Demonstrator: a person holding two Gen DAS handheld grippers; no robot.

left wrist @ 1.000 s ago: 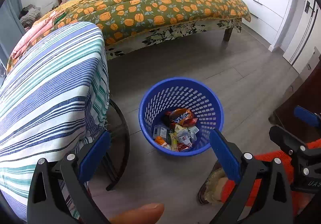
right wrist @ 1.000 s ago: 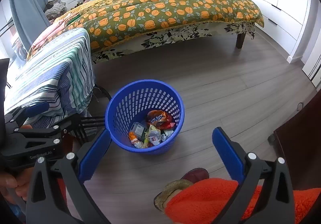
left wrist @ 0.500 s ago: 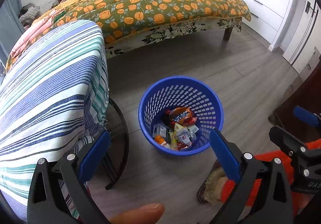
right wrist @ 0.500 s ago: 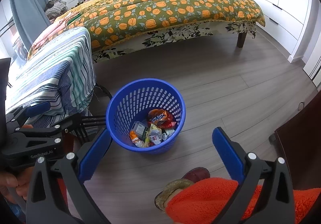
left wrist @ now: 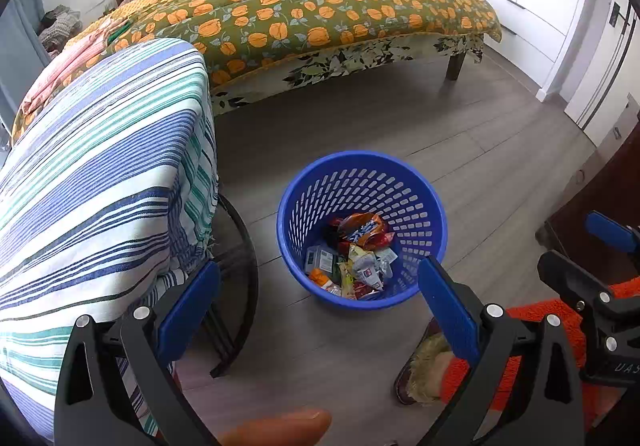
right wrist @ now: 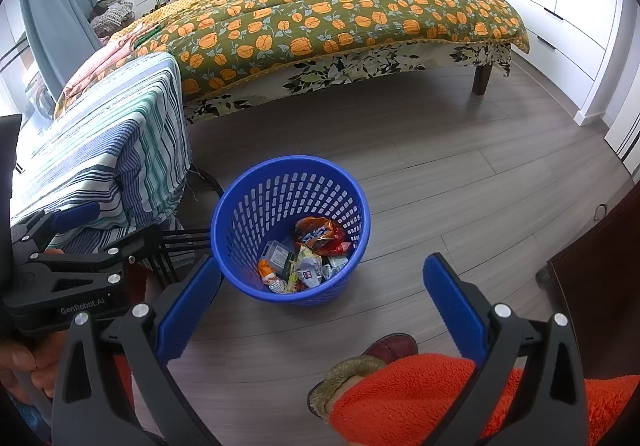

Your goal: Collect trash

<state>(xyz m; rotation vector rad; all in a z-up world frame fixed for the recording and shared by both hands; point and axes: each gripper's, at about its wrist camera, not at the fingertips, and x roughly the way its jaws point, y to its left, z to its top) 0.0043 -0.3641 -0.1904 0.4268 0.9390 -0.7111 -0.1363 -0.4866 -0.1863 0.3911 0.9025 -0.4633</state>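
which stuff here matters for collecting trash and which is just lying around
Belongs to the job:
- blue basket on the floor
- wrappers piled inside it
- left tongs and right tongs, both open and empty

Just there:
- bed with orange-flowered cover
- striped cloth draped beside the basket
- slipper

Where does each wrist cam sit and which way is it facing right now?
Left wrist: on the left gripper, angled down at the blue basket of trash; striped cloth at left; shows its open fingers, a fingertip, the right gripper at right edge.
Right wrist: on the right gripper, angled down at the same basket; shows its open fingers, orange sleeve, the left gripper at left edge.
Shared: basket, trash, striped cloth, bed, floor.
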